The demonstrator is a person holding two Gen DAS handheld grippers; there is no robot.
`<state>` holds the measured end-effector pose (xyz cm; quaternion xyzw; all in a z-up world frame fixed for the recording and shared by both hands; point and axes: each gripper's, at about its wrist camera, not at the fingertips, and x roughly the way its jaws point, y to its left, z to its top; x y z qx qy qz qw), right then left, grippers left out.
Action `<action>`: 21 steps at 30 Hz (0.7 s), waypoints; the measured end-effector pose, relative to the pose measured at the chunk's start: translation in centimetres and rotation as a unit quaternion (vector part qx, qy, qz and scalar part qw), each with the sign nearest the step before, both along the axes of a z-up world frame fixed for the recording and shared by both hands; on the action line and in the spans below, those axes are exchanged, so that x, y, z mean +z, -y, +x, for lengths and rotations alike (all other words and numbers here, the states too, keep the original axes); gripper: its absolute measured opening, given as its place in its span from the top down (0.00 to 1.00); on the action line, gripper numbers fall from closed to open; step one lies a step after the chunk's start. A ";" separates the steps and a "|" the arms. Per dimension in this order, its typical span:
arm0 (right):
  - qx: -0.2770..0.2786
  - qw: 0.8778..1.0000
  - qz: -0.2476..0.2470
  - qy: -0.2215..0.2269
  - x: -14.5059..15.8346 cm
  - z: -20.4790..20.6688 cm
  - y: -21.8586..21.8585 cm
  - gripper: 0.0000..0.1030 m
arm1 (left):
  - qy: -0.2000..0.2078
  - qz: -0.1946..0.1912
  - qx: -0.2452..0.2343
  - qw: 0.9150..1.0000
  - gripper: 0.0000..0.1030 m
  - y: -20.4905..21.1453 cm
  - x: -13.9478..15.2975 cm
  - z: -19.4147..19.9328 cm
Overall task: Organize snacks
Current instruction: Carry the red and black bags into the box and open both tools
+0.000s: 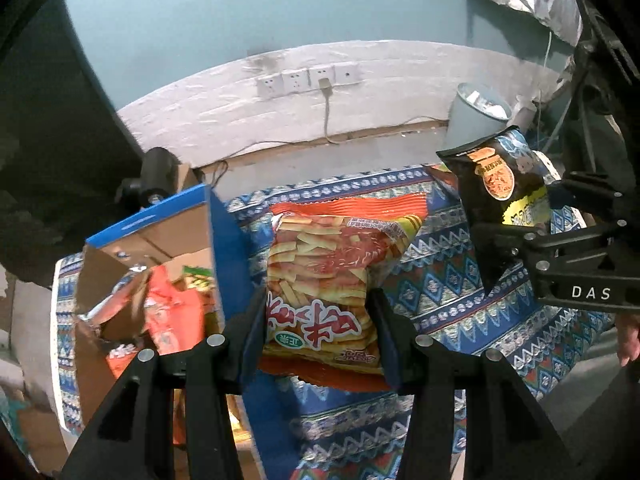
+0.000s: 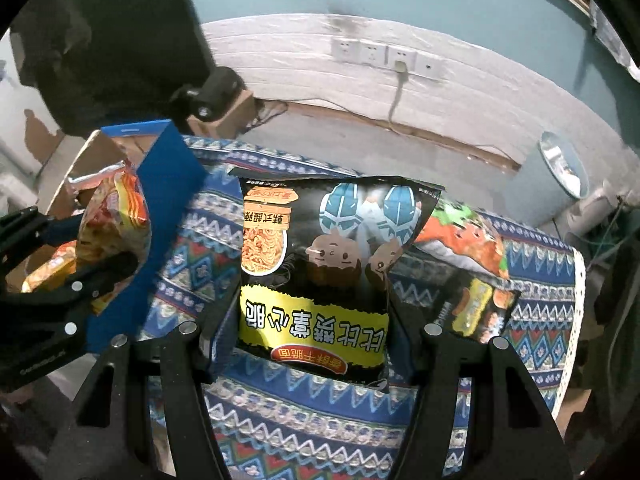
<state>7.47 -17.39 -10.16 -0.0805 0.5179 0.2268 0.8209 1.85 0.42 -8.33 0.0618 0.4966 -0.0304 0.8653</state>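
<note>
My left gripper (image 1: 318, 316) is shut on an orange snack bag (image 1: 328, 276) printed with chips, held above the patterned cloth. The same orange snack bag (image 2: 114, 232) shows at the left of the right wrist view, with the left gripper (image 2: 96, 256) around it. My right gripper (image 2: 308, 320) is shut on a black snack bag (image 2: 320, 264) with a yellow band and cartoon figures. The black snack bag (image 1: 500, 192) and the right gripper (image 1: 516, 224) appear at the right of the left wrist view. An open cardboard box (image 1: 168, 248) with blue outer walls holds several snack packs.
A table under a blue patterned cloth (image 2: 312, 432) carries two more snack packs, an orange-and-green one (image 2: 468, 236) and a small dark one (image 2: 480, 312). A grey bin (image 2: 552, 172) stands on the floor by the wall with sockets (image 2: 384, 56). A person's hand (image 1: 630, 336) shows at the right edge.
</note>
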 end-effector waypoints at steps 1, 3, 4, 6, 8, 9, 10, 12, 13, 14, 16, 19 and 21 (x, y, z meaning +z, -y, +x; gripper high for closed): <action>0.005 1.000 0.001 0.001 0.1 -0.1 -0.4 0.38 | 0.003 0.002 0.003 1.000 0.51 -0.5 0.2 -0.2; 0.013 1.000 0.003 0.003 0.4 -0.2 -1.3 0.38 | 0.009 0.005 0.011 1.000 0.51 -1.4 0.6 -0.4; 0.018 1.000 0.004 0.005 0.5 -0.3 -1.9 0.38 | 0.012 0.007 0.015 1.000 0.51 -1.9 0.7 -0.5; 0.027 1.000 0.006 0.006 0.8 -0.5 -3.0 0.38 | 0.017 0.011 0.022 1.000 0.51 -2.6 1.0 -0.7; 0.036 0.999 0.008 0.007 1.1 -0.6 -3.9 0.38 | 0.019 0.010 0.029 0.999 0.51 -3.4 1.2 -1.0; 0.040 0.999 0.010 0.007 1.2 -0.7 -4.4 0.38 | 0.020 0.009 0.033 0.999 0.51 -3.9 1.2 -1.1; 0.045 0.999 0.012 0.008 1.3 -0.7 -4.9 0.38 | 0.020 0.008 0.037 0.999 0.51 -4.3 1.3 -1.2; 0.055 0.998 0.014 0.008 1.6 -0.9 -6.1 0.38 | 0.021 0.007 0.045 0.999 0.51 -5.2 1.3 -1.4; 0.060 0.998 0.015 0.008 1.7 -0.9 -6.7 0.38 | 0.021 0.007 0.048 0.999 0.51 -5.6 1.3 -1.5; 0.064 0.998 0.016 0.008 1.7 -1.0 -7.3 0.38 | 0.021 0.005 0.052 0.998 0.51 -6.1 1.3 -1.6; 0.071 0.997 0.017 0.008 1.8 -1.1 -8.3 0.38 | 0.021 0.002 0.060 0.998 0.51 -7.0 1.3 -1.9; 0.080 0.997 0.018 0.008 2.0 -1.2 -9.8 0.38 | 0.021 0.000 0.075 0.997 0.51 -8.7 1.3 -2.3; 0.086 0.996 0.020 0.008 2.1 -1.1 -10.7 0.38 | 0.021 -0.001 0.083 0.996 0.51 -9.4 1.4 -2.6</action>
